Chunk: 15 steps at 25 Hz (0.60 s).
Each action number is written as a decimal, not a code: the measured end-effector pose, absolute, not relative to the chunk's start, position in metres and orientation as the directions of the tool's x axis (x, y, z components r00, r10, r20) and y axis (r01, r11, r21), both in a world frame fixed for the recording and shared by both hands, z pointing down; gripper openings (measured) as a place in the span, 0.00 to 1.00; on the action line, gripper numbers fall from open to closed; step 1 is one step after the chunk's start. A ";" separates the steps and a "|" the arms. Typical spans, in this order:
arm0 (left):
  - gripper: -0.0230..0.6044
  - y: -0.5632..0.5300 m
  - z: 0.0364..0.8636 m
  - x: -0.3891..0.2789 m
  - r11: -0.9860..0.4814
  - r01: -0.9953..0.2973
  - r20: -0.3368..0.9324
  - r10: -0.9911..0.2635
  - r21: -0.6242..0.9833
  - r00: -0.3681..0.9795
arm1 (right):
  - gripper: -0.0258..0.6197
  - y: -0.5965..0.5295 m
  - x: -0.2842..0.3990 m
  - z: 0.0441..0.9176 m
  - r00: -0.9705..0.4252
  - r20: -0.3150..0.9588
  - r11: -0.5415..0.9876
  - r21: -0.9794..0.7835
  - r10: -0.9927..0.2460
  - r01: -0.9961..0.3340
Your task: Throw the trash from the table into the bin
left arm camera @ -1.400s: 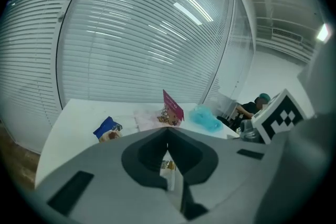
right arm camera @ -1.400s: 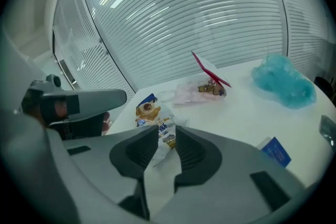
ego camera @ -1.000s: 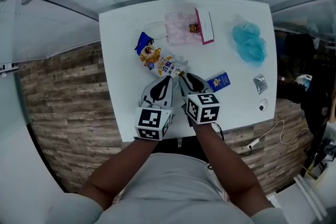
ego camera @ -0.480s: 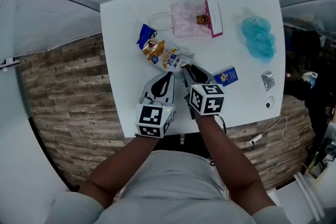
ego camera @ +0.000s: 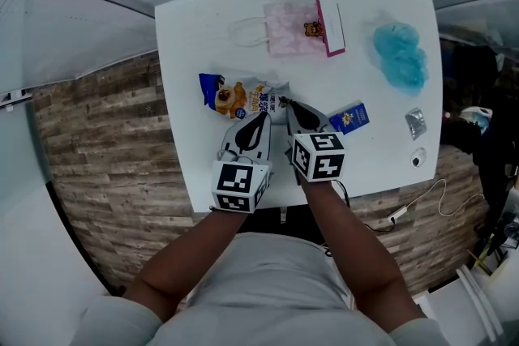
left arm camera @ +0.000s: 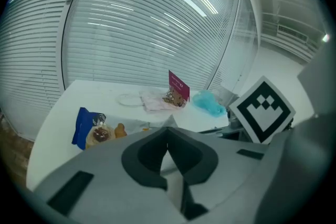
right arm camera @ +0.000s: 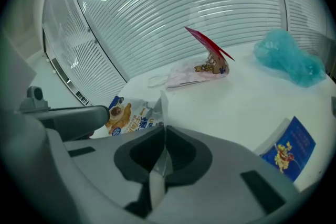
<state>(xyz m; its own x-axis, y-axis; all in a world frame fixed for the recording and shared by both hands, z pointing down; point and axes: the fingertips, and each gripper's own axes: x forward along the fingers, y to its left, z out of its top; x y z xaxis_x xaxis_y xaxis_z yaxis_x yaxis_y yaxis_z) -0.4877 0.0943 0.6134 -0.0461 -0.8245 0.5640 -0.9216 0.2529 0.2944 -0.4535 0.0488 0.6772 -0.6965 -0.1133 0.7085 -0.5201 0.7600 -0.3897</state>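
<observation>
A snack wrapper (ego camera: pixel 239 97) with a blue end lies on the white table (ego camera: pixel 195 36), just beyond both grippers. My right gripper (ego camera: pixel 285 105) has just been closing and is shut on the wrapper's silvery near edge. In the right gripper view that edge (right arm camera: pixel 160 113) stands up between the closed jaws of this gripper (right arm camera: pixel 164 128). My left gripper (ego camera: pixel 261 119) sits beside it on the left, shut, with nothing seen between its jaws. In the left gripper view the wrapper (left arm camera: pixel 94 131) lies to the left of that gripper (left arm camera: pixel 167 131). No bin is in view.
A pink gift bag (ego camera: pixel 296 30) lies at the far side. A crumpled turquoise bag (ego camera: pixel 400 57) is at the far right. A small blue carton (ego camera: pixel 351 117), a scrap of foil (ego camera: pixel 415 124) and a small round piece (ego camera: pixel 418 160) lie right of my right gripper.
The snack wrapper has swung round: its blue end moved down and left and now lies more level. The right gripper's jaws have closed on its near edge.
</observation>
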 end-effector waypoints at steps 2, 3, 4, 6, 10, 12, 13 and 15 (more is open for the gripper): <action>0.04 0.094 0.614 -0.487 0.251 -0.922 0.565 -0.824 0.293 -0.045 | 0.06 0.048 -0.452 0.674 -0.701 0.703 0.764 -0.387 -0.119 -0.517; 0.04 0.094 0.614 -0.486 0.250 -0.923 0.565 -0.824 0.294 -0.044 | 0.06 0.048 -0.451 0.673 -0.703 0.700 0.764 -0.386 -0.123 -0.518; 0.04 0.094 0.613 -0.485 0.251 -0.922 0.565 -0.824 0.295 -0.043 | 0.06 0.047 -0.449 0.671 -0.705 0.697 0.763 -0.386 -0.128 -0.519; 0.04 0.093 0.612 -0.482 0.251 -0.921 0.563 -0.825 0.299 -0.042 | 0.06 0.046 -0.446 0.666 -0.710 0.690 0.759 -0.387 -0.139 -0.524; 0.04 0.090 0.607 -0.476 0.238 -0.925 0.557 -0.830 0.297 -0.035 | 0.06 0.045 -0.438 0.651 -0.724 0.671 0.755 -0.389 -0.159 -0.527; 0.04 0.087 0.603 -0.472 0.227 -0.929 0.552 -0.834 0.291 -0.031 | 0.06 0.042 -0.432 0.642 -0.730 0.660 0.752 -0.387 -0.178 -0.534; 0.04 0.085 0.601 -0.469 0.221 -0.932 0.549 -0.835 0.287 -0.029 | 0.06 0.040 -0.429 0.637 -0.731 0.655 0.750 -0.384 -0.189 -0.538; 0.04 0.083 0.596 -0.465 0.210 -0.936 0.543 -0.839 0.281 -0.026 | 0.06 0.036 -0.424 0.628 -0.733 0.646 0.751 -0.371 -0.213 -0.546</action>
